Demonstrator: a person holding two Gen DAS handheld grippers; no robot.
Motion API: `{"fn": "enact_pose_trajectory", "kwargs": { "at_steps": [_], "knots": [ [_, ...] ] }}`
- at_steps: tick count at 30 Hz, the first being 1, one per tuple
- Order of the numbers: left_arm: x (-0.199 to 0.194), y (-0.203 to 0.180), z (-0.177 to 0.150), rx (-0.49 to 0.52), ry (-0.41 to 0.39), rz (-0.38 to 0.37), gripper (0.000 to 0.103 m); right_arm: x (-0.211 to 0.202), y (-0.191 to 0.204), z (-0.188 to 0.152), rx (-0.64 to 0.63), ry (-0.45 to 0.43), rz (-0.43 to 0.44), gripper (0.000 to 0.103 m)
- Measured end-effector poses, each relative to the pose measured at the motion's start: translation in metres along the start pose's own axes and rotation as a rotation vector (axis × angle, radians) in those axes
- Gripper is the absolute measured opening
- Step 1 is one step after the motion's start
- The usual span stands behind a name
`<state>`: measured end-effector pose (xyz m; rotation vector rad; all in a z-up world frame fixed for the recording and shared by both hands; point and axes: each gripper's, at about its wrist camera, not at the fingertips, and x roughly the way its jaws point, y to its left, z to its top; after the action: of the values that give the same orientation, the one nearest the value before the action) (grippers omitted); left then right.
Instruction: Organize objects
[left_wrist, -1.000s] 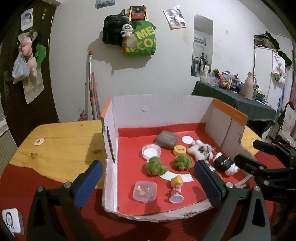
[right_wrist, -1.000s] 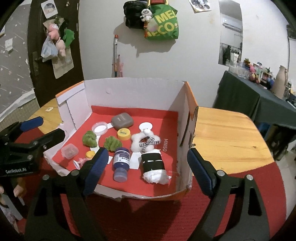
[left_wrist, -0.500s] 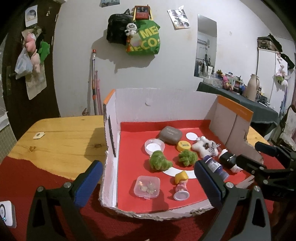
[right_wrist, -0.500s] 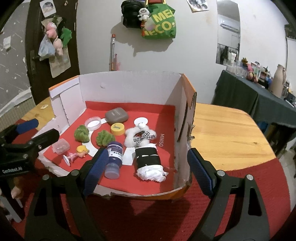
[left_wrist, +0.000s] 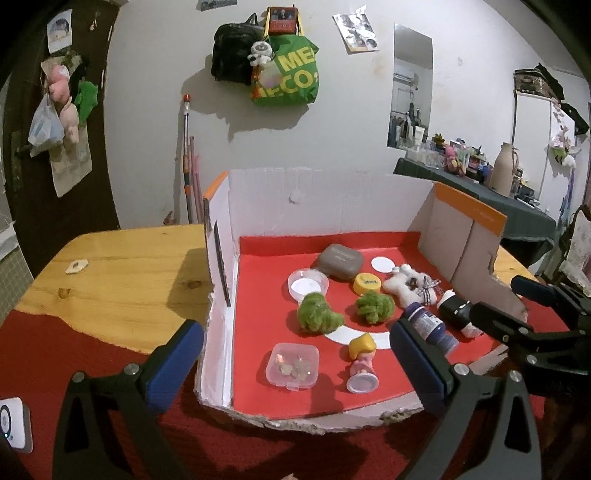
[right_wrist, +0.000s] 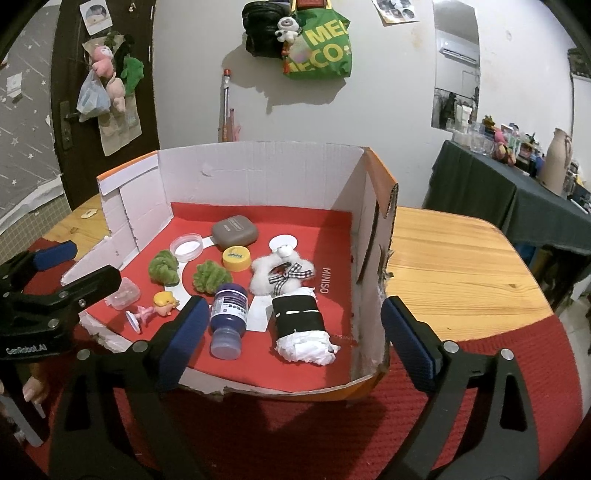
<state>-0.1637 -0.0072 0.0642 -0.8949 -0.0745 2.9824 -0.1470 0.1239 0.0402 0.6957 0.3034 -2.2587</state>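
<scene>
1. Both grippers hover at the near edge of the cardboard box (right_wrist: 258, 173), which sits on the counter (right_wrist: 461, 258). My right gripper (right_wrist: 291, 332) has just been opening its jaws and now stands spread wide, nothing between them; my left gripper (left_wrist: 295, 362) is spread and empty too.
2. Everything lies inside the box on its red floor: blue bottle (right_wrist: 227, 317) on its side just past my right gripper, black-and-white bundle (right_wrist: 301, 325) beside it, white plush (right_wrist: 280, 273) behind.
3. I judge the wide spread readies a grasp on the bottle.
4. Both point forward and downward.

Left claw (left_wrist: 291, 363) spread wide and empty, right claw (right_wrist: 291, 334) just widened, empty, both angled downward side by side
</scene>
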Motion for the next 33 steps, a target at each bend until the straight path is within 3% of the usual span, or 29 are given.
{"fn": "enact_pose_trajectory", "kwargs": {
  "at_steps": [10,33],
  "knots": [
    [0.001,0.002,-0.001,-0.02,0.017,-0.004,0.103,0.014,-0.023,-0.001,0.119,0.051,0.019,0.101],
    [-0.002,-0.001,-0.002,0.007,0.0,0.03,0.103,0.003,-0.003,-0.001,0.009,-0.006,-0.031,0.101]
  ]
}}
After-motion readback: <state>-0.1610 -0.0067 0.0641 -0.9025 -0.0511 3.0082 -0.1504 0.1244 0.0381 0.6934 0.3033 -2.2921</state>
